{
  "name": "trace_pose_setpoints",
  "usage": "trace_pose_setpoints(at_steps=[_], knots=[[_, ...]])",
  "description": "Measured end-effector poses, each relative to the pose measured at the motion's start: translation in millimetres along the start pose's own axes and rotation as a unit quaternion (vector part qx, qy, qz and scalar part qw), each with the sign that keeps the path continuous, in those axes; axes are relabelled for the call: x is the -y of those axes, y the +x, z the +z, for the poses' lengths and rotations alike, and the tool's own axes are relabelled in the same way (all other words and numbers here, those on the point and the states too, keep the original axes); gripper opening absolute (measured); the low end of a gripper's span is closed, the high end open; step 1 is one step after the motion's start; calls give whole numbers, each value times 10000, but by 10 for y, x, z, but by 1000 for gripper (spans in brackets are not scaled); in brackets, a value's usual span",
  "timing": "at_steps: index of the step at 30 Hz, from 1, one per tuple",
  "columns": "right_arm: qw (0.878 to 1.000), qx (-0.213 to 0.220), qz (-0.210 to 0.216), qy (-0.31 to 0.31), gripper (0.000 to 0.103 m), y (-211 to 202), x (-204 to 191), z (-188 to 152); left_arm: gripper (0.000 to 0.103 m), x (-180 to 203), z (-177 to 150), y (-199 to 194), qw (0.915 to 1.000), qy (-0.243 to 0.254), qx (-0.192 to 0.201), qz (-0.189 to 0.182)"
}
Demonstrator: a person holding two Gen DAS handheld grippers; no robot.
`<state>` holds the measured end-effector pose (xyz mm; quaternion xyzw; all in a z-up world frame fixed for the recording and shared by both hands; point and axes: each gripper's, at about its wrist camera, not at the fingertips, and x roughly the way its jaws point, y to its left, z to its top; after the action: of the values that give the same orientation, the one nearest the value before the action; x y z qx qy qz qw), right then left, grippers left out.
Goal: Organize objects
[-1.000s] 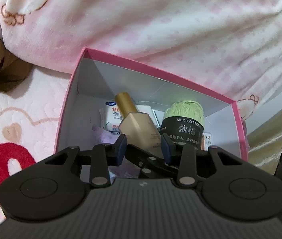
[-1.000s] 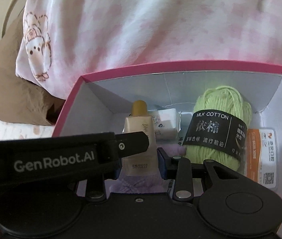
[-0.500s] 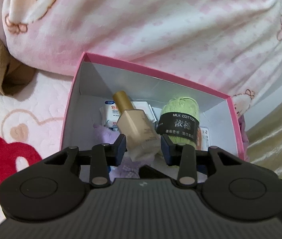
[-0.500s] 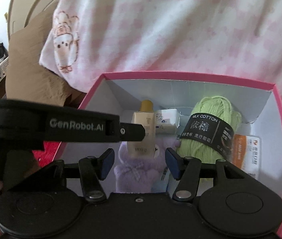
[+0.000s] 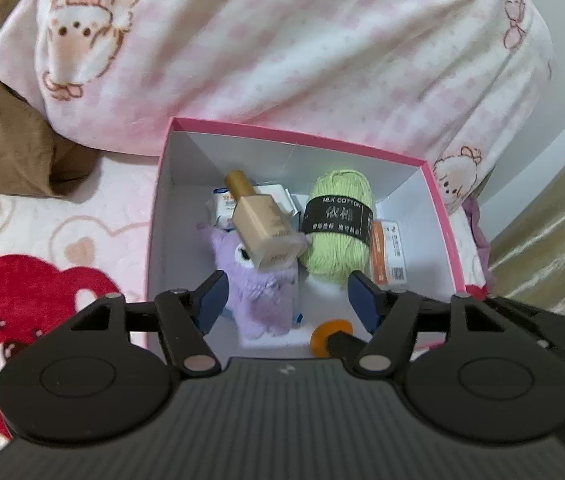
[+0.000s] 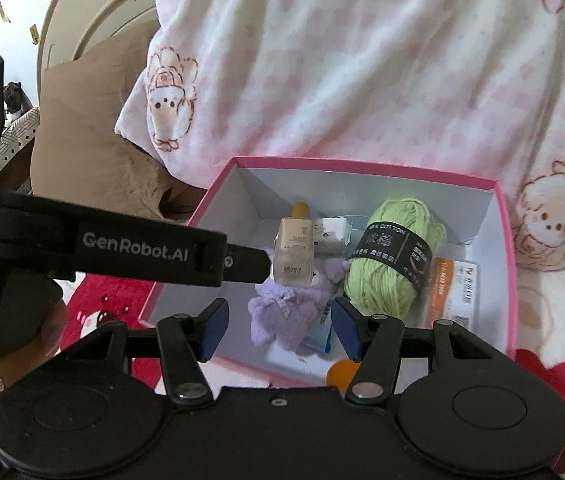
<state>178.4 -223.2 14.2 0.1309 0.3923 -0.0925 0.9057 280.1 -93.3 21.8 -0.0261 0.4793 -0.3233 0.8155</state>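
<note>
Both claws have pulled back and up from the pink-rimmed white cardboard box (image 5: 440, 216) since a moment ago, and the left claw (image 5: 288, 300), which was pinching the beige square bottle with a gold cap (image 5: 262, 228), now stands spread with nothing between its blue pads. The bottle lies tilted inside the box, resting on the lilac plush toy (image 5: 260, 296) and leaning against the light green yarn ball with a black paper band (image 5: 336, 232). The right claw (image 6: 278, 324) is spread too, hovering at the near edge of the box with nothing in it. Behind the bottle sits a small white packet (image 6: 332, 234), and an orange-and-white sachet (image 6: 448, 294) lies flat to the right of the yarn. The box rests on a bed, against a pink-checked fleece blanket with bear prints (image 5: 302, 60).
</note>
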Motion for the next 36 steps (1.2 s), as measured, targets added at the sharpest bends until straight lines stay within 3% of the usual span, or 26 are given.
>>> trace_pose_setpoints(at_steps=[14, 18, 29, 36], knots=[[9987, -25, -313, -389, 68, -685, -141, -228, 96, 203, -292, -815, 9972, 370, 34, 642], [9984, -25, -446, -356, 73, -891, -158, -251, 97, 192, -392, -973, 9967, 191, -159, 771], [9979, 29, -644, 30, 91, -1281, -165, -426, 97, 309, -735, -1363, 9960, 383, -252, 773], [9959, -51, -792, 431, 94, -1382, -99, -581, 97, 396, -956, -1435, 9944, 563, -327, 835]])
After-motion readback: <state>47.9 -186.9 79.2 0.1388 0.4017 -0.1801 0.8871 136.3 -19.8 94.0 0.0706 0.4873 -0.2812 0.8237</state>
